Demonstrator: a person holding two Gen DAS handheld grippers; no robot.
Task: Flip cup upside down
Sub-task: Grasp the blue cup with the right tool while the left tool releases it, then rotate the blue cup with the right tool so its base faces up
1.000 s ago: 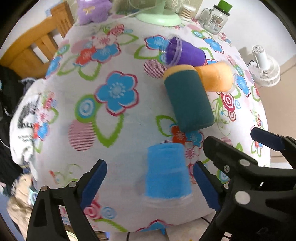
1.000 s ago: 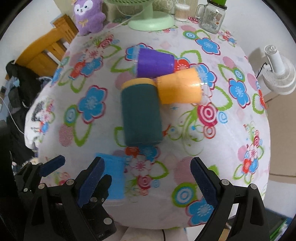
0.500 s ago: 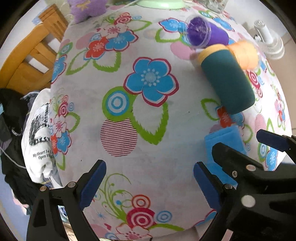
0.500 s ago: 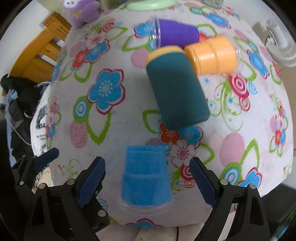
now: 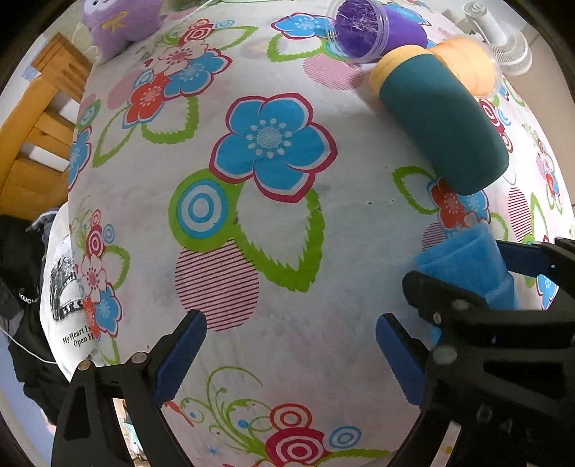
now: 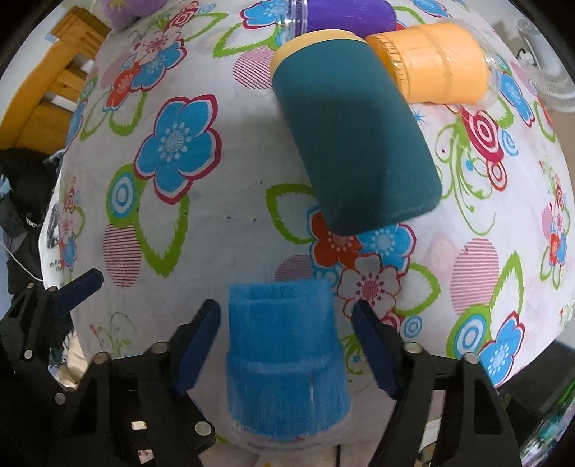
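A fuzzy blue cup [image 6: 285, 355] stands rim-down near the table's front edge. My right gripper [image 6: 287, 341] is open with a finger on each side of it, apart from its walls. The cup also shows at the right of the left wrist view [image 5: 467, 266], between the right gripper's fingers. My left gripper [image 5: 289, 355] is open and empty over bare cloth, left of the cup. A dark teal cup with a yellow rim [image 6: 354, 140] lies on its side behind the blue cup.
An orange cup [image 6: 436, 68] and a purple cup [image 5: 366, 28] lie on their sides beside the teal one. The floral tablecloth [image 5: 266, 151] covers the table. A purple plush toy [image 5: 122, 21], a wooden chair [image 5: 39, 118] and a white fan [image 5: 503, 46] stand around it.
My right gripper has moved down and in around the blue cup. My left gripper has swung left, away from the cup, over bare cloth. Both stay open.
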